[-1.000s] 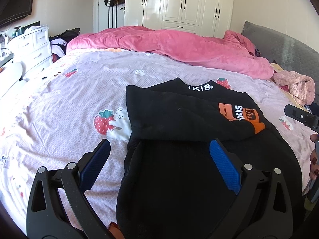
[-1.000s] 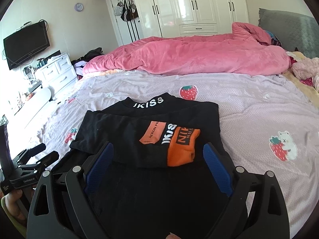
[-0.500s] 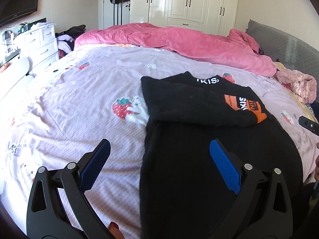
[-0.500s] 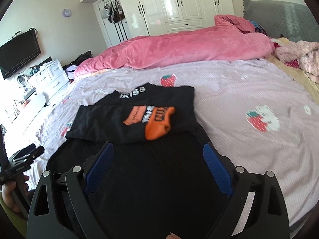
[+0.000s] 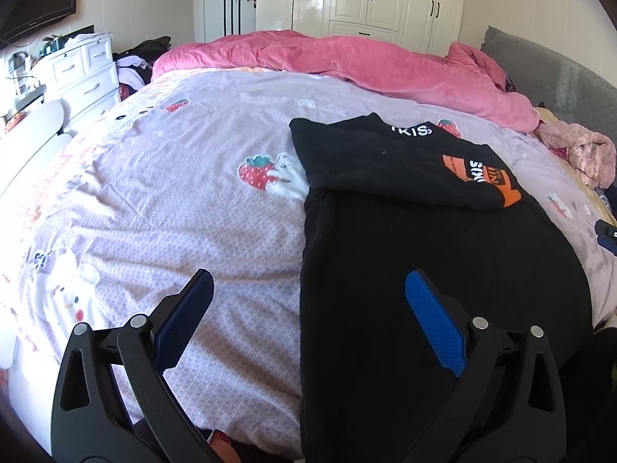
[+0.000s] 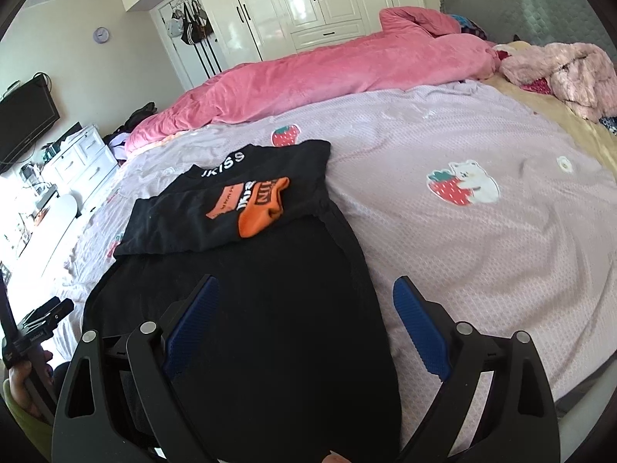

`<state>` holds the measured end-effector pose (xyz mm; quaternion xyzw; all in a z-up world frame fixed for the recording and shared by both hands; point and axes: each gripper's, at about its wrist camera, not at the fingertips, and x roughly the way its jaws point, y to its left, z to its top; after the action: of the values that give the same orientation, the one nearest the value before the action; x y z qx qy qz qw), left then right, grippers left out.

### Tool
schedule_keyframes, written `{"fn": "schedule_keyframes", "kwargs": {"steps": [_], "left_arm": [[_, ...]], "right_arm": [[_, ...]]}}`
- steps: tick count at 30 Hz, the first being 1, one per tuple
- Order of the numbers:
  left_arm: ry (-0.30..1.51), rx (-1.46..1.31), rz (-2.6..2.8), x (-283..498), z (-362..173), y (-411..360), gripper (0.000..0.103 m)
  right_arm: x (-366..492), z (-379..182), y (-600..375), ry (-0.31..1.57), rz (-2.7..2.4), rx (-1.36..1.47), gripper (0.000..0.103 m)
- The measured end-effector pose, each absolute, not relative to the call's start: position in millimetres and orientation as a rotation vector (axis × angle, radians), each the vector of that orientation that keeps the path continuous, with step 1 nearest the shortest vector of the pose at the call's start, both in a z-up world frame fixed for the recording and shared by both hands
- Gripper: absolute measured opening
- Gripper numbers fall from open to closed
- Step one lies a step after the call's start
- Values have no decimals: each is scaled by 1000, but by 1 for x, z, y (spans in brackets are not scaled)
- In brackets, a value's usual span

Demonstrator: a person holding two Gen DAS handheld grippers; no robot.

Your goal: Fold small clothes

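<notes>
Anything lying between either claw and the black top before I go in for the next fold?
Nothing visible does. The left claw hangs open over the black top's left edge, the right claw open over its right edge. Only bare lilac bedsheet lies beside it; the pink duvet lies beyond.

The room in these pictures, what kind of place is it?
It looks like a home bedroom. A large bed with a pink quilt fills the view, and a white wardrobe stands behind it. A black top lies on the bed.
</notes>
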<state>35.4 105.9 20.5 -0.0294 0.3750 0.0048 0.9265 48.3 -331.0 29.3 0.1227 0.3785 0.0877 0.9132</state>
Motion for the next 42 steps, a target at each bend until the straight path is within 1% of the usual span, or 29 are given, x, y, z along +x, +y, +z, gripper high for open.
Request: {"fn": "schedule_keyframes", "kwargs": {"steps": [8,17,25,26,27,28,29,30,31,32,33,35,37,39,40,41,42], "left_arm": [[812,-47,5,28,9,107,94],[891,-69,-43,18,-12,111,93],[947,-90,-83,12,-28,110,93],[952,-98,-87,11,-30,111,93],[957,-102,-90,10,-31,111,93],[961,-107,-94,9,-32,112,93],[964,-115,-97,8,-33,114,94],[967,-123,-99,7,-33,116,93],[967,-129,-102,6,-33,117,93],[967,-137,-104,5,-33,118,93],[967,-147,-108,4,-33,120,93],[967,-157,-117,2,-34,121,93],[971,-164,-126,1,-34,121,85],[969,-165,-136,-1,-34,120,60],[965,-163,-141,-3,-33,119,56],[962,-163,-146,-4,-33,118,47],[961,-169,-160,-5,-32,118,36]], "right_arm": [[37,21,-335,851,172,230,91],[25,-1,-344,989,152,249,91],[29,-16,-338,1074,142,214,91],[30,-20,-338,1091,144,218,88],[32,-23,-338,1107,151,226,81],[34,-25,-339,1118,157,234,77],[34,-27,-340,1126,159,242,62],[33,-26,-340,1119,163,246,42],[32,-24,-340,1110,179,254,31],[30,-21,-340,1094,208,262,15],[28,-18,-338,1084,222,260,10],[26,-14,-334,1064,266,251,10],[27,-13,-330,1069,272,234,10],[31,-18,-332,1095,252,243,13],[32,-20,-335,1108,235,253,13],[33,-22,-337,1115,218,259,16],[33,-23,-339,1118,210,262,17]]}}
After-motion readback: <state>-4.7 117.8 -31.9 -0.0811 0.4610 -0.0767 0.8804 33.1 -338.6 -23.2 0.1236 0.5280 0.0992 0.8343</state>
